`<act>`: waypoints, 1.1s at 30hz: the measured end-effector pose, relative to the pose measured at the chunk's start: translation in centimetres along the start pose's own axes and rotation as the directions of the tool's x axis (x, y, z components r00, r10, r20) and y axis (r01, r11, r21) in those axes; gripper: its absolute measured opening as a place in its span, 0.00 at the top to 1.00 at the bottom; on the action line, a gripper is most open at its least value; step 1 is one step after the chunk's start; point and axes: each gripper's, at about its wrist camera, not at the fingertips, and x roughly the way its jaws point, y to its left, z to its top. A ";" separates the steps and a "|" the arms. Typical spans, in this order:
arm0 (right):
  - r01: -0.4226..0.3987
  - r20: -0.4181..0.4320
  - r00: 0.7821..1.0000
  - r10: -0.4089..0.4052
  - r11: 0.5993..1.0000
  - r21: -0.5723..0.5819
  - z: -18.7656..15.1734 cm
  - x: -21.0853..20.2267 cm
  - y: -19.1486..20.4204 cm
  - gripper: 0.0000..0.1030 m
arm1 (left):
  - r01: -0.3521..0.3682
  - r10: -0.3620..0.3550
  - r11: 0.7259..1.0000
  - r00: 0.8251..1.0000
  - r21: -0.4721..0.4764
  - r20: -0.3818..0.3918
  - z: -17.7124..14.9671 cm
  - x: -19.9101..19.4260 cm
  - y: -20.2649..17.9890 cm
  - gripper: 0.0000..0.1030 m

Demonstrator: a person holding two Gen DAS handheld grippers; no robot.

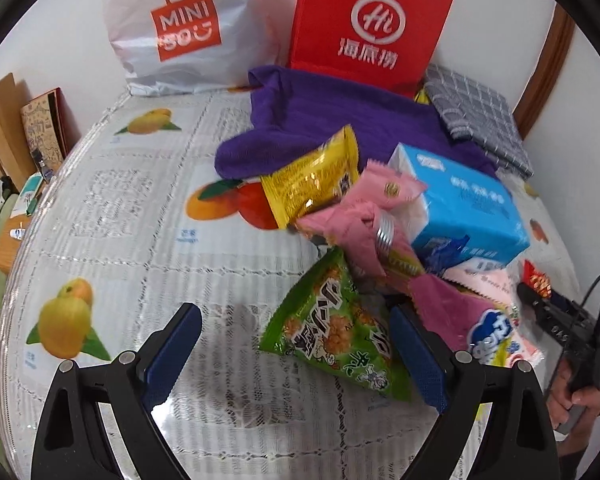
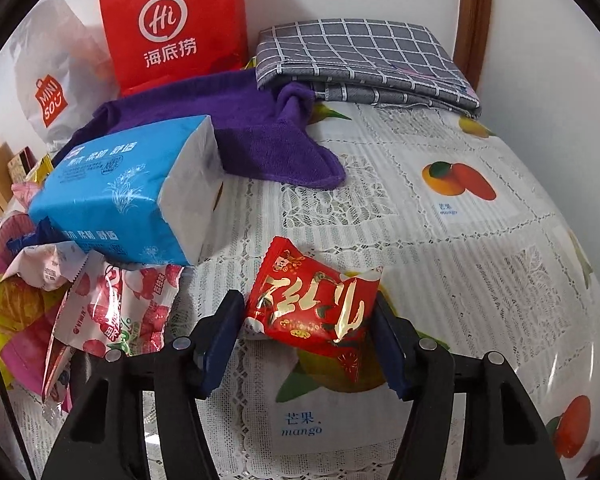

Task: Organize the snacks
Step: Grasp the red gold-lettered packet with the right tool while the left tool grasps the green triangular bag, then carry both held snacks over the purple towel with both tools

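A heap of snack packets lies on the fruit-print tablecloth (image 1: 120,240). In it are a yellow packet (image 1: 312,184), pink packets (image 1: 364,216) and a lychee-print packet (image 2: 116,308), with a blue tissue pack (image 2: 128,196) resting on top. My left gripper (image 1: 294,312) is open wide just above the cloth. A green snack packet (image 1: 332,336) lies between its fingers, its right end by the right finger. My right gripper (image 2: 307,302) is shut on a red snack packet (image 2: 312,308), both pads pressing its ends just above the cloth.
A purple towel (image 2: 260,136) lies behind the heap. A red paper bag (image 2: 172,20) and a white shopping bag (image 1: 180,28) stand against the wall. A folded grey checked cloth (image 2: 364,60) sits at the back right. Wooden items and a booklet (image 1: 44,132) are at the far left.
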 end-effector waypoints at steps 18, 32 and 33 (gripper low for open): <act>0.008 -0.001 1.000 -0.008 1.000 -0.009 -0.1 0.2 0.1 0.39 | 0.105 -0.106 0.994 0.994 -0.034 -0.017 -1.6 -0.3 1.0 0.42; 0.001 0.041 0.999 0.000 1.000 -0.022 -0.6 -2.8 0.2 0.40 | 0.094 -0.094 0.996 0.994 0.004 0.054 -2.6 -5.3 0.3 0.42; -0.009 0.048 0.999 0.010 1.000 -0.023 -0.5 -3.5 0.2 0.40 | 0.097 -0.098 0.995 0.994 0.009 0.057 -2.5 -5.6 0.0 0.42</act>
